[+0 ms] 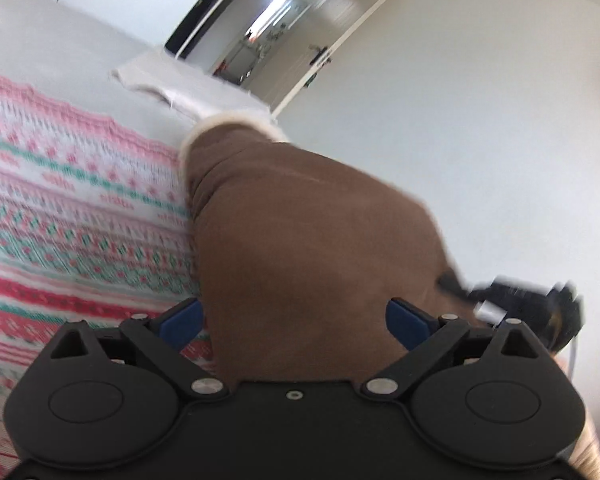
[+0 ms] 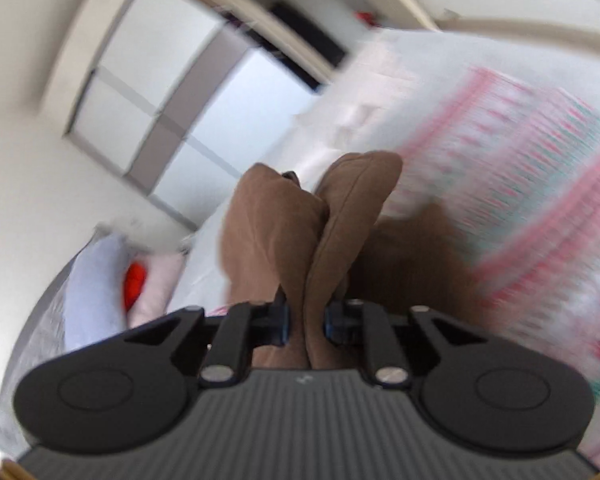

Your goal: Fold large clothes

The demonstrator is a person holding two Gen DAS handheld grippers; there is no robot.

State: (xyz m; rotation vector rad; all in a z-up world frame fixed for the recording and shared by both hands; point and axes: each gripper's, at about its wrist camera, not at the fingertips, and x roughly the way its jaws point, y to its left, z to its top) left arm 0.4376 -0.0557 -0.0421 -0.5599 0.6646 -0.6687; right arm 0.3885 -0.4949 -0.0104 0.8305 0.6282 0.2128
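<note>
left wrist view: the left tool stands wide apart, its blue fingers on either side of a brown garment that fills the gap; whether they touch it i cannot tell. the garment runs away from the tool toward its cream-edged end, over the patterned bed cover. right wrist view: the right tool is clenched on a bunched fold of the brown garment, which stands up ahead of it.

Bed with white sheet carries pink-red-teal patterned knit blanket. Beige folded cloth lies at bed's far corner. Brown garment drapes over blanket edge. Pillows at bed's other end, blurred.
</note>
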